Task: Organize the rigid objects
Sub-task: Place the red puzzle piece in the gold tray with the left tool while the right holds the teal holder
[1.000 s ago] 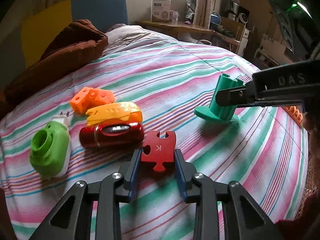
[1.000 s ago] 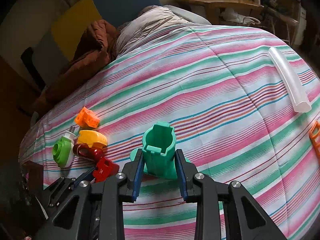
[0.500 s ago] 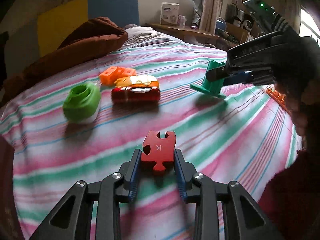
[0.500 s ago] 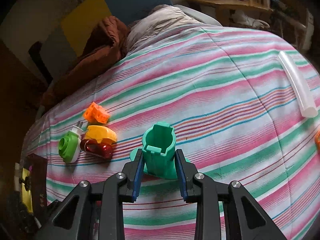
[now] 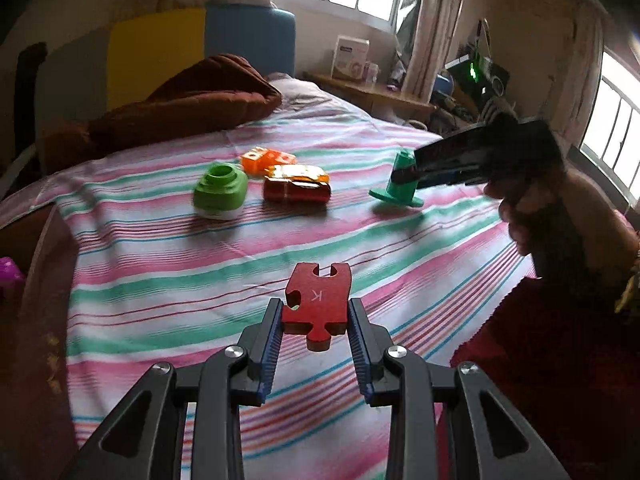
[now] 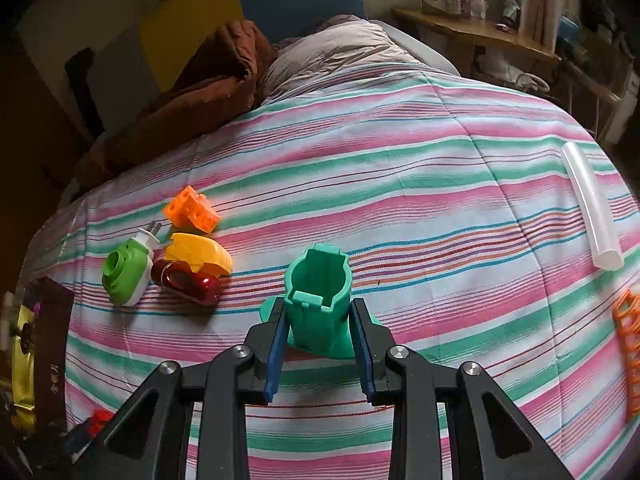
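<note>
Left gripper [image 5: 316, 312] jaws clamp the red puzzle piece [image 5: 318, 304] above the bed [image 6: 400, 160]; right gripper [image 6: 319, 320] jaws grip the green holder [image 6: 320, 300] standing mid-bed.

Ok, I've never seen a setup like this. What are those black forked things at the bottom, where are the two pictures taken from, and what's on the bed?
There is no robot here. A person holds a hand-operated gripper in each hand, and each carries a wide-angle camera looking forward along its two jaws, so the black forks are the tools themselves.

The left wrist picture shows the left gripper shut on a flat red puzzle-shaped piece marked K, held above the striped bedspread. The same picture shows the person's other hand gripping the right tool.

The right wrist picture shows the right gripper shut on a teal plastic holder whose base sits on the bed.

Nearby lie a green plug-in device, an orange block, a yellow shell-like piece and a dark red shiny object. Further right lie a clear tube and an orange grid piece.
</note>
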`<state>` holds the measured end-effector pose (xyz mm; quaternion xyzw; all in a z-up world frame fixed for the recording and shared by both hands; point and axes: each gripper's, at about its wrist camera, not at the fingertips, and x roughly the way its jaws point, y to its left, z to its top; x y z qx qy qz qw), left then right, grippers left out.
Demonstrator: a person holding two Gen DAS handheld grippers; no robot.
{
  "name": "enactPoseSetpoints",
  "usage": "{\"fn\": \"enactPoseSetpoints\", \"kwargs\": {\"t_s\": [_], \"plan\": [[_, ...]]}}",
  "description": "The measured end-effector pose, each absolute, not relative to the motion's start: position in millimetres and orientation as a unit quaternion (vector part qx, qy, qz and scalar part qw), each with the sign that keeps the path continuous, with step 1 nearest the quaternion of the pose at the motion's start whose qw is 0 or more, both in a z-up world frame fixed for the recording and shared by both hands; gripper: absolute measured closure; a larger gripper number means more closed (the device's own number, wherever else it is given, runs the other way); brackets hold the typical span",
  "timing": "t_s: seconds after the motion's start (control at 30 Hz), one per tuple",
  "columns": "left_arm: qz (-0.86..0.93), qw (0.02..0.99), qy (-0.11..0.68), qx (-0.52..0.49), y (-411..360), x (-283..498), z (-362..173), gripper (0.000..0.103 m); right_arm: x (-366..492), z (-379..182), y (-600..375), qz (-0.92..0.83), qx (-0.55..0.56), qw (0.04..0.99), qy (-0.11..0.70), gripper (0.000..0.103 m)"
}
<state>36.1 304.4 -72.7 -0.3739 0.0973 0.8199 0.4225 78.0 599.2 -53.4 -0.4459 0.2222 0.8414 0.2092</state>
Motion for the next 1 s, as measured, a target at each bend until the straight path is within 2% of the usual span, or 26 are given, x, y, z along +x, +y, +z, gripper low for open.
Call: {"fn": "enactPoseSetpoints", "kwargs": {"t_s": [0.63, 1.0], "plan": [[0.857, 0.368, 0.033, -0.360, 195.5, 23.8, -32.6, 0.071, 75.6, -54.5, 588.2, 0.843, -0.457, 0.214, 0.188, 0.072], [0.884, 0.263, -0.025, -0.385, 103.0, -10.9, -36.4, 0.071, 75.1, -51.7, 585.4, 0.849, -0.446, 0.212, 0.187, 0.072]]}}
